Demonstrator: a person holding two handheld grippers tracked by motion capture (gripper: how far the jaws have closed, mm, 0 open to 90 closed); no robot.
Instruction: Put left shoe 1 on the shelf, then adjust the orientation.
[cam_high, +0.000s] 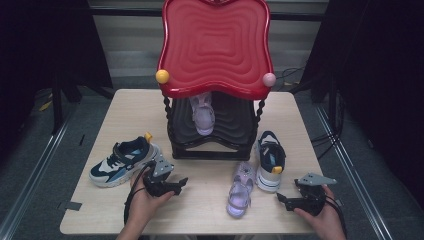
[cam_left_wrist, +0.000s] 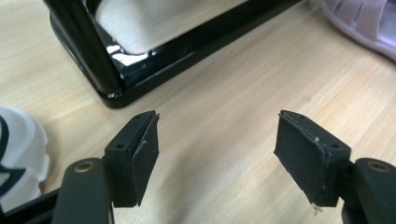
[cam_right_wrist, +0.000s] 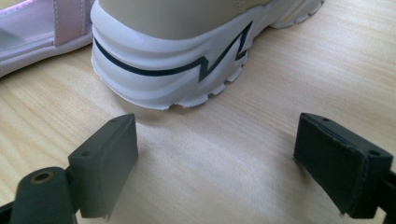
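Both hands sit low over the desk (cam_high: 125, 107) near its front edge. Left tongs (cam_high: 181, 183) have jaws spread with nothing between them; right tongs (cam_high: 280, 198) gape too, also empty.

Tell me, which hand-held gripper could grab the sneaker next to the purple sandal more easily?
The right hand-held gripper. Its open jaws point at the white heel of that sneaker, close ahead. The left hand-held gripper faces bare table near the rack's black base.
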